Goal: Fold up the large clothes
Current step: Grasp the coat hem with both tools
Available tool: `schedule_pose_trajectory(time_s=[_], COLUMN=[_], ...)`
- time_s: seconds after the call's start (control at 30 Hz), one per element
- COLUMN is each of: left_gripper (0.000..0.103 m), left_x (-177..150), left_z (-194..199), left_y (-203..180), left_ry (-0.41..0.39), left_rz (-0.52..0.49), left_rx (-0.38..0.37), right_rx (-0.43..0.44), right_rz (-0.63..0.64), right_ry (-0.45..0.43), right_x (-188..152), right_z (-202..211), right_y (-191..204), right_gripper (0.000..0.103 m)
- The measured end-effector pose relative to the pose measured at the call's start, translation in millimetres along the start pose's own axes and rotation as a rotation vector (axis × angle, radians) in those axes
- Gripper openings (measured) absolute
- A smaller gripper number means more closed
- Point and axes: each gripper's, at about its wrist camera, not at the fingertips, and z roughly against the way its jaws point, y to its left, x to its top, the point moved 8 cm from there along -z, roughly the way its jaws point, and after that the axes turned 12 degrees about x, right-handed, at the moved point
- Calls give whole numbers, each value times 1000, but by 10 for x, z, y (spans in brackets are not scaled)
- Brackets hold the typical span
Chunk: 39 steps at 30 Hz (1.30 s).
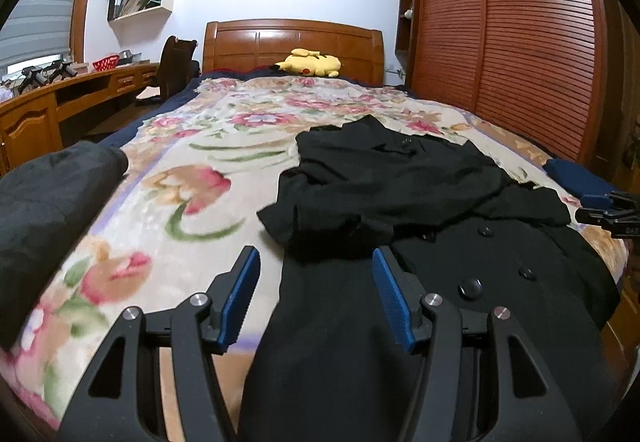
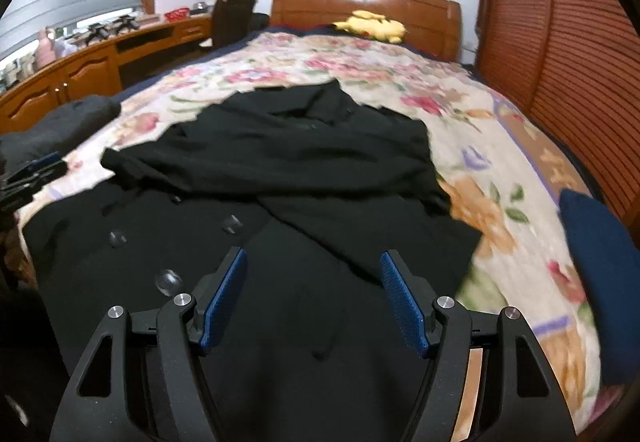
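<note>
While both grippers are held over the foot edge of the bed (image 1: pixel 192 146), a black coat (image 1: pixel 420 182) is seen spread on the floral blanket (image 2: pixel 472 146), its sleeves folded across the front and its buttons (image 1: pixel 470 288) exposed. The left gripper (image 1: pixel 316 262) is held with jaws released, nothing between them — the coat's near-left edge lies below. The right gripper (image 2: pixel 312 266) is likewise spread wide over the coat's hem. A yellow plush (image 1: pixel 310 63) is set at the headboard (image 2: pixel 360 0). No writing can be read.
</note>
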Motion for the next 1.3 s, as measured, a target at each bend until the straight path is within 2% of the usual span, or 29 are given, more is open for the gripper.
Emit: schedule_pose_trajectory(time_s=[0.13, 0.4, 0.77, 0.93, 1.3], left_gripper=[58, 57, 57, 58, 57], left_x=[-79, -224, -486, -506, -600], left_z=[139, 280, 496, 457, 330], left_y=[24, 56, 193, 252, 220], left_ry=[23, 49, 103, 126, 168], left_rz=[8, -54, -36, -25, -39], left_rx=[-36, -12, -4, 3, -10], right_rx=[-22, -58, -77, -69, -56], right_rz=[-15, -33, -38, -42, -67], right_ry=[26, 49, 48, 52, 81], right_x=[-237, -552, -840, -957, -1118], right_z=[68, 187, 492, 569, 466], right_y=[-136, -279, -266, -245, -258], right_gripper=[71, 71, 71, 71, 71])
